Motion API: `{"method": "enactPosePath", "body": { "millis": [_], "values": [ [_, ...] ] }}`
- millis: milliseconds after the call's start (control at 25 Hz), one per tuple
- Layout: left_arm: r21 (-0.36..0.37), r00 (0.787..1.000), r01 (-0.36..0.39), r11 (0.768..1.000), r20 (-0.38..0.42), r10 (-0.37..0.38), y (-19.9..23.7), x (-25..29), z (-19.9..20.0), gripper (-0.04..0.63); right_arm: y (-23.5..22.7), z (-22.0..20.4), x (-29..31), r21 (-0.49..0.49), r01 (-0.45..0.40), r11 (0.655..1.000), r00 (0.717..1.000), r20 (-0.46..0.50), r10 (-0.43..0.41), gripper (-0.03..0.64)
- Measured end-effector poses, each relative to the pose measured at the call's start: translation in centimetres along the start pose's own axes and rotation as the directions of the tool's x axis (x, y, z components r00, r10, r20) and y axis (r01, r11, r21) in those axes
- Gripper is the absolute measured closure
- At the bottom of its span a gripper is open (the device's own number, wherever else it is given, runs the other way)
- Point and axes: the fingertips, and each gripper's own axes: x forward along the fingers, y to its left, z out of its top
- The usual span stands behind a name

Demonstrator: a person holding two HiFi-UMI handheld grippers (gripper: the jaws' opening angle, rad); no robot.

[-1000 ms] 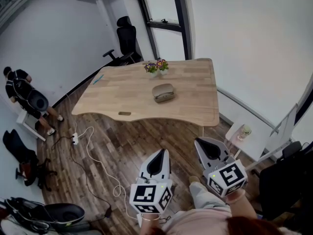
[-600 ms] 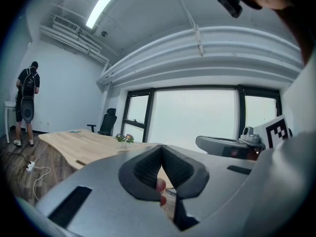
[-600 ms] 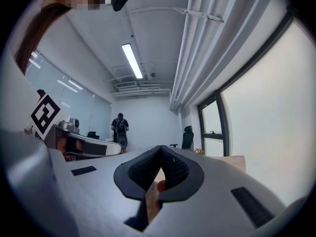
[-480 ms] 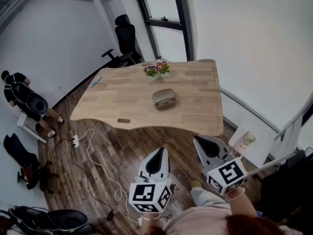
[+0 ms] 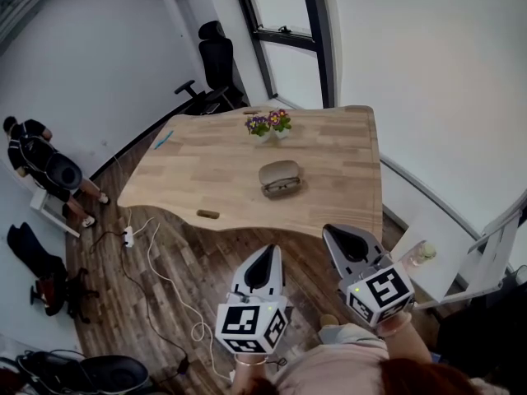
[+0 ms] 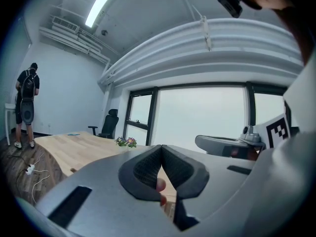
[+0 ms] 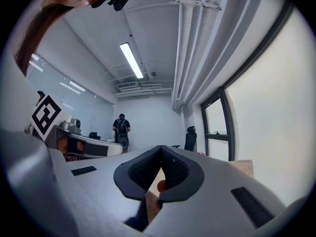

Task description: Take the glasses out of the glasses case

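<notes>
A grey-brown glasses case lies in the middle of the wooden table, its lid a little ajar with glasses showing at the front. Both grippers are held low in front of the person, well short of the table. My left gripper is shut, its tips meeting with nothing between them. My right gripper is also shut and empty. The case does not show in either gripper view.
A small pot of flowers stands behind the case; a blue pen lies at the far left, a small brown object at the near edge. A black office chair, a floor cable, a white side table and a standing person surround the table.
The view has shifted closer to the table, which now sits lower and nearer in the head view. Both grippers stay shut and keep their place in front of the person.
</notes>
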Motion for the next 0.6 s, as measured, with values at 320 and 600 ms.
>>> {"method": "enactPosePath", "body": {
  "millis": [320, 600],
  "values": [
    [-0.001, 1.0, 0.0, 1.0, -0.001, 0.0, 0.9, 4.8, 0.2, 0.595, -3.3, -0.6, 4.1, -0.016, -0.049, 0.999, 0.999, -0.014, 0.049, 0.617],
    [0.001, 0.999, -0.037, 0.999, -0.015, 0.037, 2.0, 7.9, -0.6, 0.595, -4.8, -2.0, 7.5, -0.052, -0.121, 0.991, 0.992, -0.045, 0.119, 0.615]
  ]
}}
